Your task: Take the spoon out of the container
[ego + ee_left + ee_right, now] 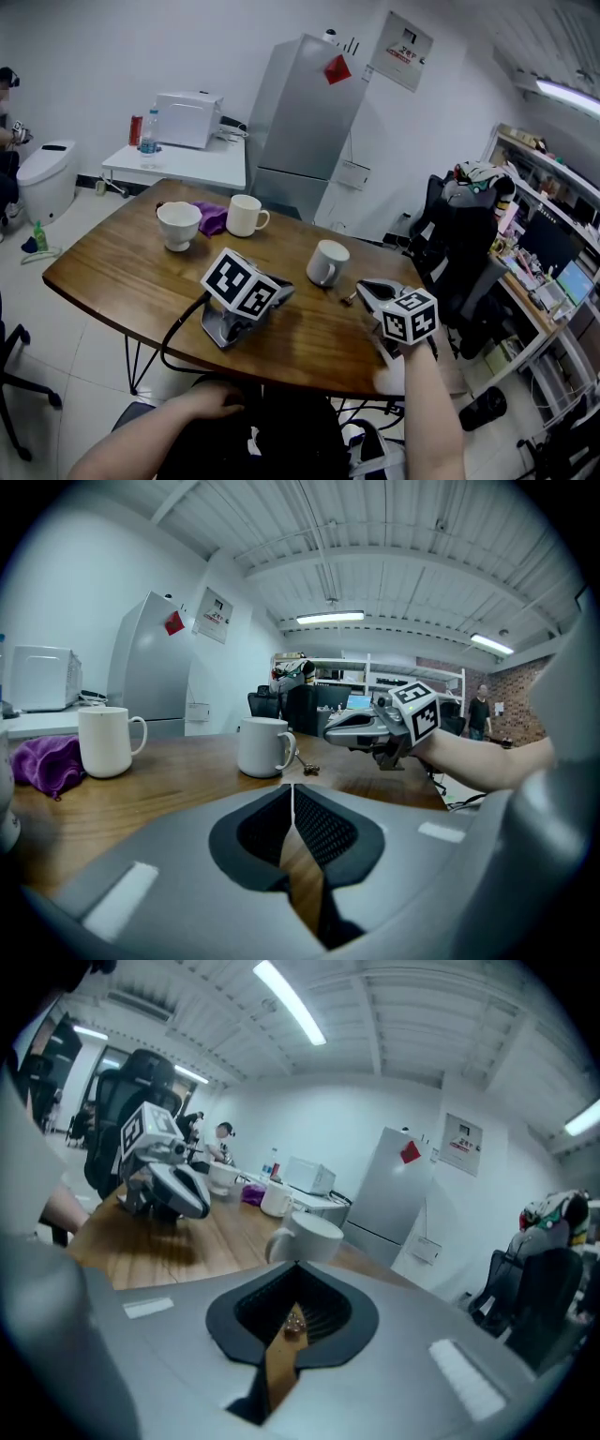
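Nearest the lens, the right forearm is seen leading up to the right gripper, which is held off the wooden table with its marker cube uppermost. Its jaws are drawn together at the tips, pad against pad, and the spoon is not clamped between them.

Just ahead of and below those tips the spoon is shown. It is a small thing with a brown end, lying on the table outside the container and apart from the gripper. Immediately beyond the spoon stands the container, a white mug, upright, with the spoon just beside its handle.

To the left of the right gripper, and well apart from it, the left gripper is rested on the table top. Its jaws are likewise closed on each other and are pointed toward the white mug.

Farther from both grippers, across the table, a second white mug, a purple cloth and a white bowl are grouped. The cloth is laid between the two vessels.

Beyond the table's far edge a grey refrigerator and a white side table are seen against the wall.
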{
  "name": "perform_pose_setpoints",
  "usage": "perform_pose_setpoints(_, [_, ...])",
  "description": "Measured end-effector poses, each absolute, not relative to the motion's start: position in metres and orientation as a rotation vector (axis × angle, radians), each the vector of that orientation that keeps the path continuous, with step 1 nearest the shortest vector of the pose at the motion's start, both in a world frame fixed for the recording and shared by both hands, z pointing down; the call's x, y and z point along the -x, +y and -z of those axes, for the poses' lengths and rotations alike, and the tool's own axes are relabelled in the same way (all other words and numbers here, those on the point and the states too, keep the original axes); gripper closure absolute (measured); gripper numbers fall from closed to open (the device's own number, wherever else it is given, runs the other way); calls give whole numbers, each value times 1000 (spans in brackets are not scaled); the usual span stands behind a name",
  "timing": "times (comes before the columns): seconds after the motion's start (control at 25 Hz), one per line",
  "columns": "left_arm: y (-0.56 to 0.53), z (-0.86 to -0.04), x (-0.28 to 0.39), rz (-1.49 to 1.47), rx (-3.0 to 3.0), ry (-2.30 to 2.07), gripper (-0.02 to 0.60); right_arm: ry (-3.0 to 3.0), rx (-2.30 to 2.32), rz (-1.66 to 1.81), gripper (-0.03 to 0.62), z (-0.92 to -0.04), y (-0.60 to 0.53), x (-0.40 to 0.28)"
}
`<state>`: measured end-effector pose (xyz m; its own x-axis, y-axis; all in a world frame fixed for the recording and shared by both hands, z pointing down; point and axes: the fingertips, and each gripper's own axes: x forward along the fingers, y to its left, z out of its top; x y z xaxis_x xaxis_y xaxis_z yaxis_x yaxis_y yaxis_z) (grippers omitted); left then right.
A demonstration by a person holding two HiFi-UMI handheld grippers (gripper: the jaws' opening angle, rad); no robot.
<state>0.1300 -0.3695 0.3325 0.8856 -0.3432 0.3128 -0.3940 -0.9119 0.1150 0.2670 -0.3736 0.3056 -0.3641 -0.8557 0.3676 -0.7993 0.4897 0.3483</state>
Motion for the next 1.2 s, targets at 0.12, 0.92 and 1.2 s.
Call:
perform_pose_setpoints(0.12, [-369, -332, -130, -429, -2880, -567, 569, -2359, -1402, 51, 591, -297, -371, -263])
perform_pose_setpoints(0.92, [-369, -334, -129, -429, -2879, -567, 569, -2601, -1443, -276, 592, -313, -362, -248])
perform_pose_setpoints(1.2, [-367, -336, -124, -431, -2884, -563, 569, -2613, -1462, -241, 592, -314, -360, -241])
